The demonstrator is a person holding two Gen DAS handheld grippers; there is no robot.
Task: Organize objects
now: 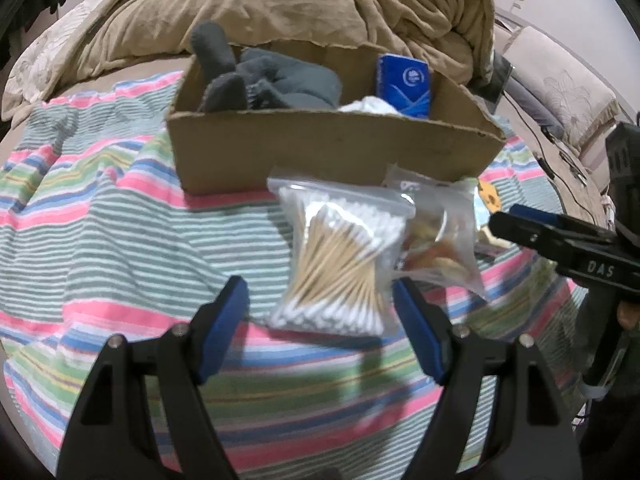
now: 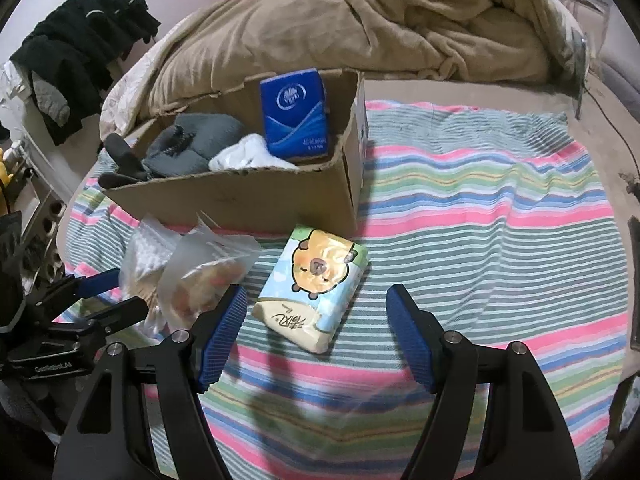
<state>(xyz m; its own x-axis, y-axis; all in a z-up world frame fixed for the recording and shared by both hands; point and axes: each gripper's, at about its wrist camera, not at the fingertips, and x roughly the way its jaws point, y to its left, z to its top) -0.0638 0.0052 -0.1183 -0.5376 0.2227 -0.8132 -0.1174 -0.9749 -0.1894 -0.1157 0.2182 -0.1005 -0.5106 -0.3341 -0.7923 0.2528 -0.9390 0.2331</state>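
A cardboard box stands on the striped blanket; it holds grey socks, a white cloth and a blue tissue pack. A clear bag of cotton swabs lies just ahead of my open left gripper, between the finger lines, with a second clear bag of snacks beside it on the right. In the right wrist view, the box is behind a cartoon tissue pack, which lies in front of my open right gripper. The left gripper shows at the swab bag.
A rumpled tan duvet lies behind the box. The striped blanket stretches to the right. Dark clothes hang at the far left. Cables run along the bed's right side.
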